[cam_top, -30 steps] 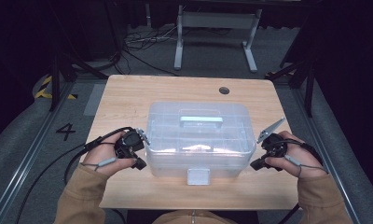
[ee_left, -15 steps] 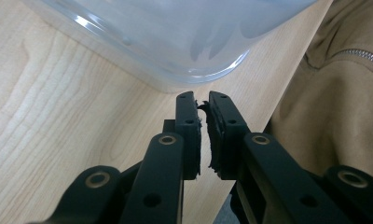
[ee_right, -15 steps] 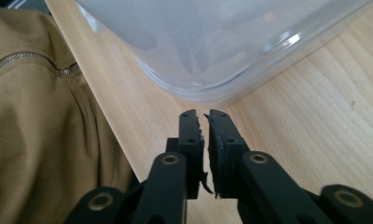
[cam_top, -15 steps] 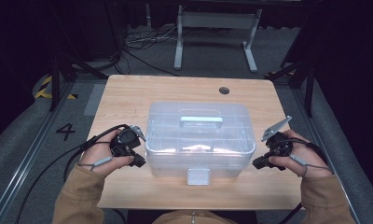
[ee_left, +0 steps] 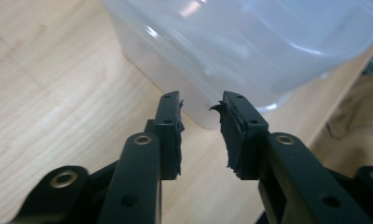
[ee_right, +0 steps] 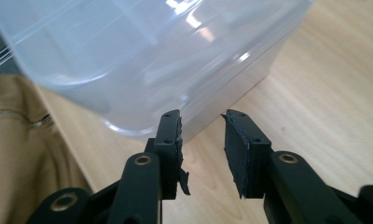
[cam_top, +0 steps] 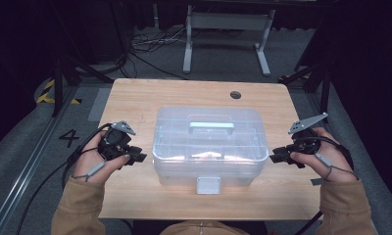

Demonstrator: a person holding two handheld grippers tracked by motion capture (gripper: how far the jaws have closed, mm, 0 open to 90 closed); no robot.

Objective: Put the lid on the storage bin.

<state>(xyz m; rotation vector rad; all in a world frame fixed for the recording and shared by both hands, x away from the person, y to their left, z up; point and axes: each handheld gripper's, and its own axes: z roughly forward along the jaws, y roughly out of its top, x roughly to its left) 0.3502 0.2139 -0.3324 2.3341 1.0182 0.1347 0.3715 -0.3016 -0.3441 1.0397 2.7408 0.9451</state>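
translucent plastic makes up the lidded storage box point(cam_top: 208, 145), which sits in the middle of the wooden table point(cam_top: 135, 100) in the high view, its pale handle point(cam_top: 211, 127) lying flat on the lid and its front latch point(cam_top: 208, 185) facing the person. the left gripper point(cam_top: 137, 157) hangs just off the box's left end and the right gripper point(cam_top: 274, 158) just off its right end, mirrored, likely because a box this wide wants a hold at both ends at once.

in the left gripper view the left gripper point(ee_left: 201, 112) has its jaws parted with nothing between them; they have just been opening. the box point(ee_left: 250, 42) wall stands just beyond the tips, near but apart, its rounded bottom corner resting on the table point(ee_left: 49, 84).

in the right gripper view the right gripper point(ee_right: 201, 123) has its jaws parted too, having just been opening, and the gap is bare. the box point(ee_right: 147, 60) looms close ahead, untouched, with a tan sleeve point(ee_right: 26, 154) at the left.
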